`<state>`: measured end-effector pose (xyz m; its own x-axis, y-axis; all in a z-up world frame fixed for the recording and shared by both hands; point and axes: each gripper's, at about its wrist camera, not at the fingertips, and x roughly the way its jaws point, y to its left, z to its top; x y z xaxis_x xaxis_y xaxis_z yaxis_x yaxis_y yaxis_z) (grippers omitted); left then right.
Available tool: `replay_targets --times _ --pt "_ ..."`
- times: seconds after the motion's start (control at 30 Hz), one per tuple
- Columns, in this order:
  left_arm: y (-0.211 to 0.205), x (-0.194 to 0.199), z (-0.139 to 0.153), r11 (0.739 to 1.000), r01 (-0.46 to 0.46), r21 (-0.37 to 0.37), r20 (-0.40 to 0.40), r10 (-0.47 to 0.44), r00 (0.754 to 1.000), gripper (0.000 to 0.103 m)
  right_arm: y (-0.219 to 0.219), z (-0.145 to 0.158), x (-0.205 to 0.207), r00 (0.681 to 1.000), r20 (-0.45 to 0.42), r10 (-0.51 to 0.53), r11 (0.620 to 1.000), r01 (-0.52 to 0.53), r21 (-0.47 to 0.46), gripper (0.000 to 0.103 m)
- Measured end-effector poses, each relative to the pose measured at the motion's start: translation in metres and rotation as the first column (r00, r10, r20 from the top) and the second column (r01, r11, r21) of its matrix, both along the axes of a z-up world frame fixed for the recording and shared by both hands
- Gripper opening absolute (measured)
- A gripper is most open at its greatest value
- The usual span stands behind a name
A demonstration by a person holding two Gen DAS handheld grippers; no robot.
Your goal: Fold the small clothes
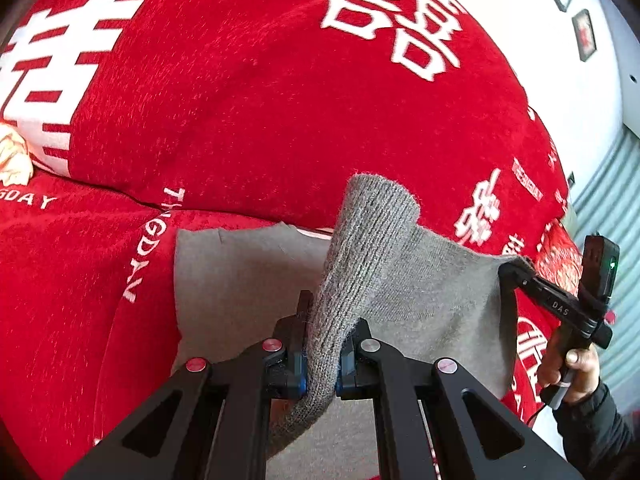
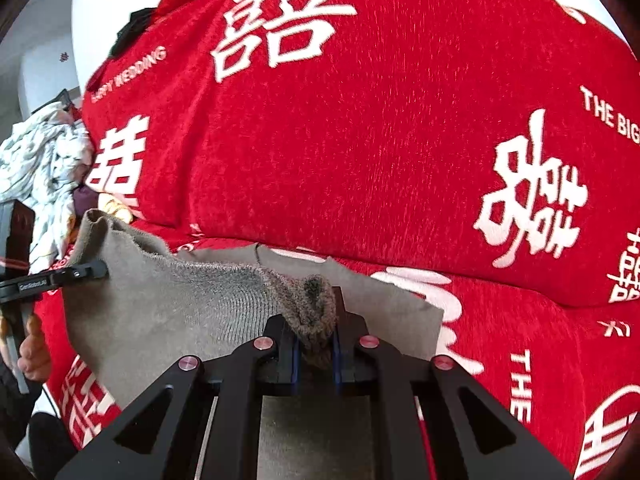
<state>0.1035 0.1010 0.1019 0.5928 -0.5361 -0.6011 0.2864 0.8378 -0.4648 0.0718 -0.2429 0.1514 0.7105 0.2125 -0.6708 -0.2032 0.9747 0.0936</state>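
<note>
A small grey knitted garment (image 1: 248, 280) lies on a red sofa cover and is lifted along its near edge. My left gripper (image 1: 323, 354) is shut on its ribbed edge (image 1: 360, 248), which stands up between the fingers. My right gripper (image 2: 316, 344) is shut on the other bunched corner of the grey garment (image 2: 168, 304). In the left wrist view the right gripper (image 1: 510, 270) shows at the cloth's right corner. In the right wrist view the left gripper (image 2: 96, 270) shows at the cloth's left corner. The cloth hangs taut between them.
The red sofa cover (image 1: 260, 100) with white characters fills both views, its back cushion (image 2: 360, 140) rising behind the garment. A crumpled white patterned cloth (image 2: 44, 160) lies at the sofa's left end. A white wall with frames (image 1: 584, 32) is at the right.
</note>
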Motion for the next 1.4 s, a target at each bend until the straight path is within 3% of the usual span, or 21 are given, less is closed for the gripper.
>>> replay_targets --times 0.33,0.43,0.63,0.7,0.77,0.87,0.9,0.93,0.97,1.0,1.03,1.07,1.17,1.27,1.33,1.4 --pt "-0.009 0.080 -0.045 0.998 -0.055 0.023 -0.157 0.058 0.986 0.010 -0.011 -0.055 0.088 0.986 -0.143 -0.084 0.996 0.086 0.013 0.012" --pt "-0.016 0.106 -0.073 0.997 -0.075 0.029 -0.248 0.080 0.965 0.010 -0.020 -0.086 0.110 0.964 -0.232 -0.131 0.989 0.144 0.038 0.012" --pt "-0.015 0.130 -0.108 0.990 -0.135 0.043 -0.352 0.141 0.925 0.010 -0.020 -0.123 0.134 0.939 -0.303 -0.161 0.986 0.166 -0.009 0.014" --pt "-0.011 0.132 -0.115 0.988 -0.151 0.023 -0.373 0.149 0.916 0.010 -0.026 -0.129 0.141 0.923 -0.338 -0.186 0.980 0.199 0.005 0.028" --pt "-0.007 0.132 -0.116 0.987 -0.163 -0.005 -0.385 0.149 0.911 0.013 -0.036 -0.132 0.146 0.901 -0.376 -0.217 0.970 0.243 0.024 0.054" --pt "-0.004 0.131 -0.112 0.987 -0.158 -0.007 -0.404 0.142 0.904 0.015 -0.066 -0.126 0.135 0.883 -0.385 -0.268 0.934 0.336 0.121 0.054" --pt "-0.001 0.130 -0.108 0.987 -0.161 0.004 -0.400 0.149 0.904 0.021 -0.078 -0.120 0.127 0.879 -0.373 -0.297 0.919 0.369 0.137 0.054" --pt "0.002 0.128 -0.102 0.984 -0.175 0.015 -0.387 0.167 0.907 0.046 -0.084 -0.116 0.120 0.879 -0.360 -0.311 0.913 0.382 0.142 0.054" --pt "0.006 0.127 -0.096 0.979 -0.200 0.028 -0.368 0.196 0.909 0.085 -0.089 -0.111 0.114 0.883 -0.346 -0.317 0.911 0.384 0.147 0.054" --pt "0.011 0.123 -0.089 0.971 -0.237 0.040 -0.340 0.236 0.910 0.099 -0.091 -0.106 0.110 0.889 -0.333 -0.315 0.913 0.379 0.149 0.054" --pt "0.018 0.116 -0.075 0.955 -0.295 0.027 -0.281 0.290 0.915 0.103 -0.090 -0.100 0.103 0.899 -0.316 -0.305 0.921 0.363 0.144 0.054" --pt "0.022 0.114 -0.068 0.955 -0.298 -0.009 -0.263 0.285 0.922 0.103 -0.087 -0.096 0.100 0.905 -0.309 -0.292 0.927 0.347 0.141 0.054" --pt "0.023 0.112 -0.059 0.955 -0.291 -0.051 -0.279 0.266 0.923 0.103 -0.062 -0.091 0.098 0.931 -0.296 -0.214 0.958 0.259 0.120 0.054" --pt "-0.006 0.109 -0.056 0.974 -0.224 0.040 -0.250 0.227 0.941 0.103 -0.024 -0.095 0.106 0.945 -0.305 -0.118 0.986 0.148 0.078 0.055" --pt "-0.029 0.109 -0.060 0.983 -0.162 0.087 -0.247 0.179 0.952 0.103 -0.005 -0.109 0.116 0.936 -0.347 -0.058 0.991 0.095 0.091 0.055" --pt "-0.055 0.112 -0.074 0.984 -0.094 0.150 -0.262 0.131 0.956 0.103 0.003 -0.130 0.127 0.915 -0.395 -0.076 0.995 0.095 0.027 0.055"
